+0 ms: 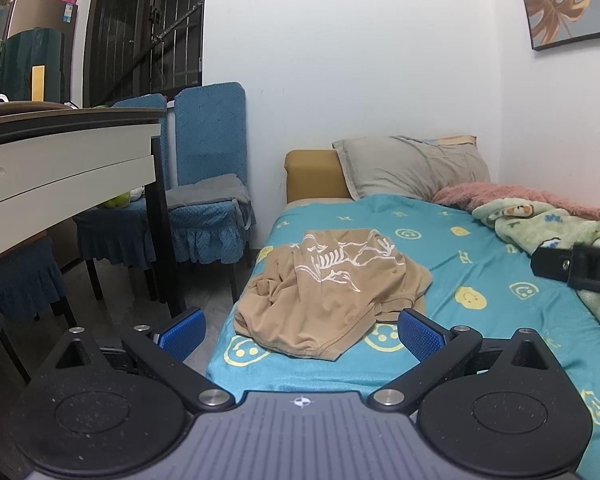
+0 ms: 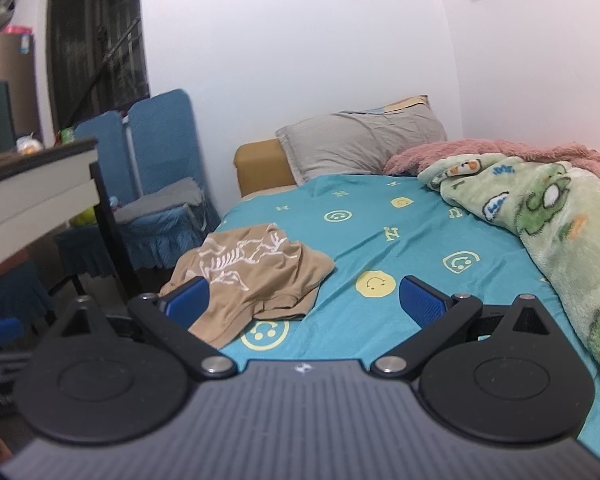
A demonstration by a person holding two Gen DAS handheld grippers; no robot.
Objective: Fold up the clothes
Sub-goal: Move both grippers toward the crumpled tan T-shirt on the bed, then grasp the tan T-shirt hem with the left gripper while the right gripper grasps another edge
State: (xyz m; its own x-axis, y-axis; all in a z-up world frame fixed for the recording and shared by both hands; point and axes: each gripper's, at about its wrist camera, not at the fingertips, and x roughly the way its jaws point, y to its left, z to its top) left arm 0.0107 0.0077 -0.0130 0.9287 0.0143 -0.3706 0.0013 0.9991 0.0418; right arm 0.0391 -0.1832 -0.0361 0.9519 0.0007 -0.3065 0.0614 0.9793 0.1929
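**Tan tee lies in a heap, both claws wide**

Here on the bed, a crumpled tan cotton T-shirt with a white skeleton print [image 1: 332, 292] sits bunched near the left edge of the turquoise smiley-face bedsheet [image 1: 480, 280], hem rumpled and one sleeve tucked under. No neat fold is showing: it reads as a loose pile, so flattening and folding look to be what is left. The left gripper [image 1: 302, 330] hovers just short of the shirt, blue pads spread apart, holding nothing. The right gripper [image 2: 304, 300] hangs over the sheet beside the shirt, likewise splayed and empty. A green cartoon fleece blanket [image 2: 540, 216] lies well apart, by the wall.
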